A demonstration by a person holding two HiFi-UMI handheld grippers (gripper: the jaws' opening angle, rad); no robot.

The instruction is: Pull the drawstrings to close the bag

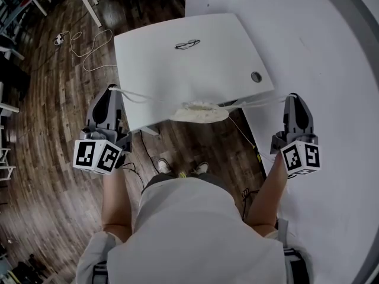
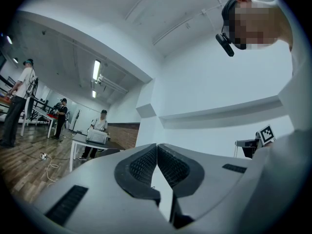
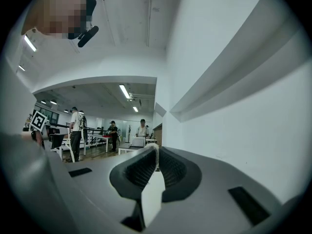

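Head view: the bag (image 1: 198, 112) is seen gathered at the table (image 1: 189, 70) edge, midway between the fingers. The left drawstring (image 1: 142, 96) is stretched to the left gripper (image 1: 112, 89), and the right drawstring (image 1: 260, 102) to the right gripper (image 1: 293, 96).

Left gripper view: the jaws of the left gripper (image 2: 157, 147) are pressed together.

Right gripper view: the right gripper (image 3: 156, 150) is clamped on the right drawstring (image 3: 155, 154).

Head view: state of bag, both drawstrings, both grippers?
bag: mouth bunched together, lying at the near edge of the table
left drawstring: stretched out sideways to the left gripper
right drawstring: stretched out sideways to the right gripper
left gripper: shut on left drawstring
right gripper: shut on right drawstring
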